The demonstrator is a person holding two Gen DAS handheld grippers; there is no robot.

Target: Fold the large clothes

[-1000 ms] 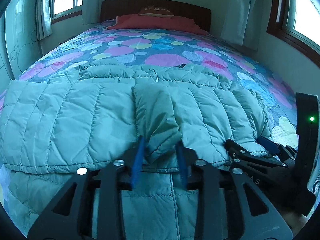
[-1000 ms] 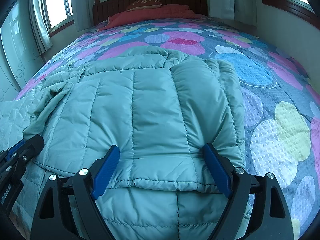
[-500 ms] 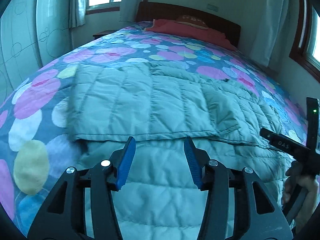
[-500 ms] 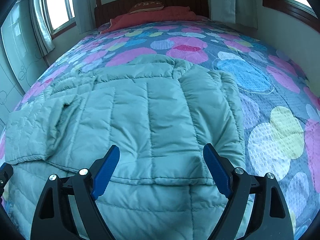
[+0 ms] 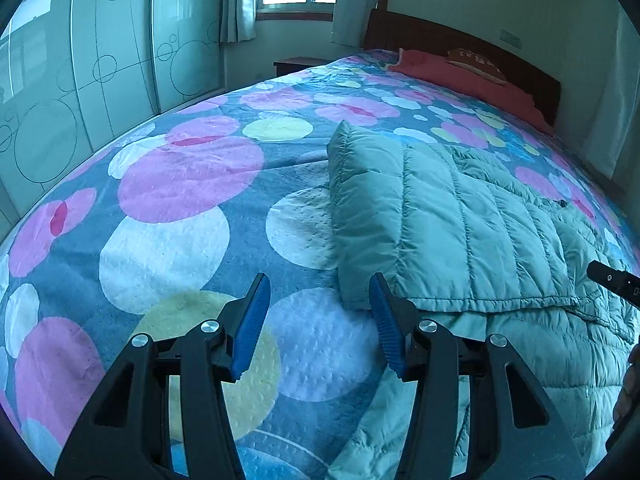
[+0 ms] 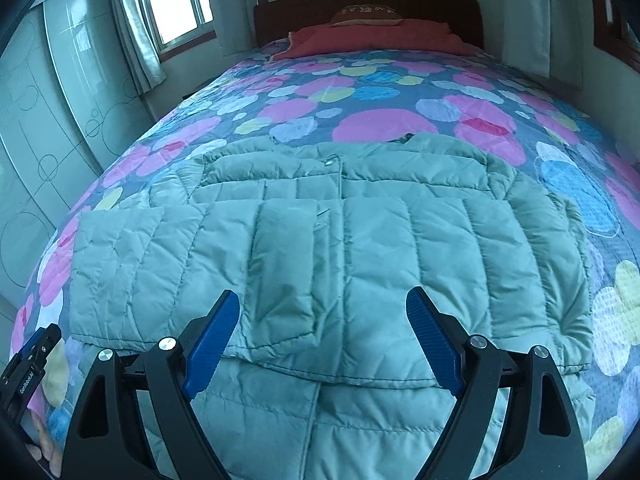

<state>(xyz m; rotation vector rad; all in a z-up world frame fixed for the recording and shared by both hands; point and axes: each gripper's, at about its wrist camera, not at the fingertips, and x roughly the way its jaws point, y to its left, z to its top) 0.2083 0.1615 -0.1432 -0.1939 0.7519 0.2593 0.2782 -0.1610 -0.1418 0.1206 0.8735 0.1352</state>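
Bedspread point(image 5: 176, 208) with big coloured circles fills the left wrist view; the left gripper point(image 5: 318, 326) hangs over it with fingers spread and nothing between them, just beside the near left corner of the green padded jacket point(image 5: 460, 232). Right wrist view: the jacket point(image 6: 360, 240) lies flat across the bed, sleeves folded over its front, and the right gripper point(image 6: 322, 340) is spread wide above its near part, holding nothing.

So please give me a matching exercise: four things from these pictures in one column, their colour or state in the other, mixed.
Things:
1. puffer jacket
2. pillow
3. left tool
4. headboard

Colour or state:
a. open, holding nothing
b. dark brown wood
c. pale green, sleeves folded across the front
d. red-brown, with pale lettering

Pairs: 1-c, 2-d, 3-a, 4-b
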